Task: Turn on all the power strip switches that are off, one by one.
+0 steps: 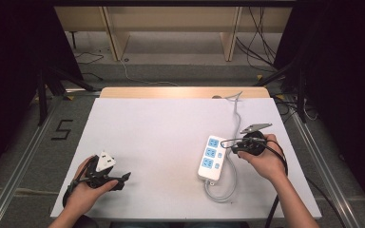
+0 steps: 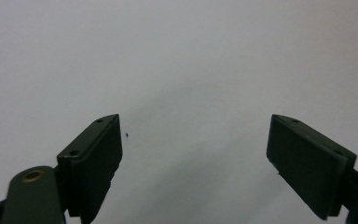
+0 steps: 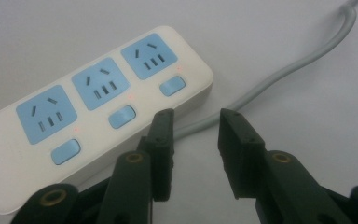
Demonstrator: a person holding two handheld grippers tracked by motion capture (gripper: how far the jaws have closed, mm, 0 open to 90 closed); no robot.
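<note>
Right gripper view: power strip just beside right claw.

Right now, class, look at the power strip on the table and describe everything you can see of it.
The power strip is a white, rounded, plastic-looking bar with three blue sockets in a row, each beside a small blue button. It lies flat, face up, on the right part of the white table. A grey cable leaves its near end, loops round and runs off past the far edge. The right gripper hovers beside it with jaws apart, around the cable.
</note>
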